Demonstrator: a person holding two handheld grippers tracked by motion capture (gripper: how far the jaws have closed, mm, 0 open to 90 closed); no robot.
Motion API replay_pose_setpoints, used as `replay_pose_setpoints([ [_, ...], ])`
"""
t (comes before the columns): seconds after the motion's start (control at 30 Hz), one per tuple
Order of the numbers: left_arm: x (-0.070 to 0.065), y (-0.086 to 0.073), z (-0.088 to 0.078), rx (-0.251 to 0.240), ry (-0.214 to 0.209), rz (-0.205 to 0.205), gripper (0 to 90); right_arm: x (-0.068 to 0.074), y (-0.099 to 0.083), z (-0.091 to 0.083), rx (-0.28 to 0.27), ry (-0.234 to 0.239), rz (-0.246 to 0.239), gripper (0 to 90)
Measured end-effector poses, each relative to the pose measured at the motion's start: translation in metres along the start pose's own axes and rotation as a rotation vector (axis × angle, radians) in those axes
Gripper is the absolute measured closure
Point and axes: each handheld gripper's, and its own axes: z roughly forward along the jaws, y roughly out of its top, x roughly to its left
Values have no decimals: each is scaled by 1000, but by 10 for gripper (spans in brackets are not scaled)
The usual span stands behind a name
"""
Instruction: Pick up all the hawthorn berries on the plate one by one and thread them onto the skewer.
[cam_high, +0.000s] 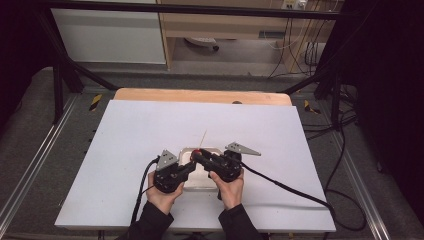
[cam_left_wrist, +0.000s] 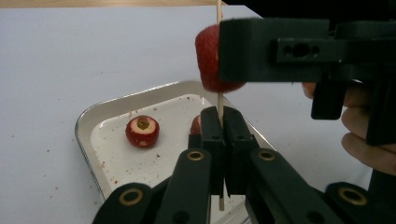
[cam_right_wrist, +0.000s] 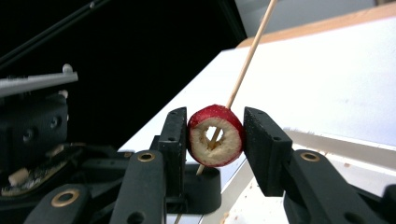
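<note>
- The left tool (cam_left_wrist: 219, 135) has its jaws pressed together on a thin wooden skewer (cam_left_wrist: 219, 100), holding it upright above the tray; a short stub of the stick pokes out below the pads.
- The right tool (cam_right_wrist: 215, 140) grips a cored red fruit (cam_right_wrist: 215, 135) between its two pads, and the skewer runs through the hole in the fruit's middle.
- In the left gripper view, that fruit (cam_left_wrist: 208, 58) sits high on the stick, above the left tool's pads and apart from them.
- In the high view, both tools meet over the tray (cam_high: 200, 182), the left tool (cam_high: 191, 164) at the left and the right tool (cam_high: 198, 154) just beside it, with the stick's tip slanting up and away.
- Another cored fruit (cam_left_wrist: 142, 131) lies in the tray (cam_left_wrist: 86, 122), and a further red piece (cam_left_wrist: 196, 125) shows half hidden behind the left tool's pads.
- The tray rests on the white counter (cam_high: 150, 130), with red crumbs scattered in it and around it.
- Likely risks, as I judge them:
  - If the fruit is pushed down off line with the stick, the thin skewer could bend or snap.
  - A hard squeeze by the right tool could crush or split the hollowed fruit.
  - The stick could slip down through the left pads, since it is held by a narrow grip only.
  - If the fruit splits, it would drop off the stick into the tray.
</note>
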Motion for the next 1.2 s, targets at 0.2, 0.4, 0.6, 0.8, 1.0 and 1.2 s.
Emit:
replay_pose_setpoints([
  [0.2, 2, -3, 0, 5, -2, 14, 883, 0, -4, 1, 29, 2, 1, 608],
  [0.4, 9, -8, -9, 17, -6, 37, 883, -1, 3, -8, 32, -14, -40, 411],
  [0.6, 21, -16, -20, 61, 5, 89, 882, -17, 7, -22, 163, -101, -136, 207],
  [0.8, 33, -26, -35, 124, -1, 137, 882, -24, 5, -26, 291, -171, -244, 158],
  [1.0, 43, -38, -46, 160, -7, 156, 881, -30, 10, -22, 394, -196, -289, 175],
  [1.2, 52, -45, -52, 171, -14, 158, 881, -28, 23, -9, 529, -220, -332, 217],
])
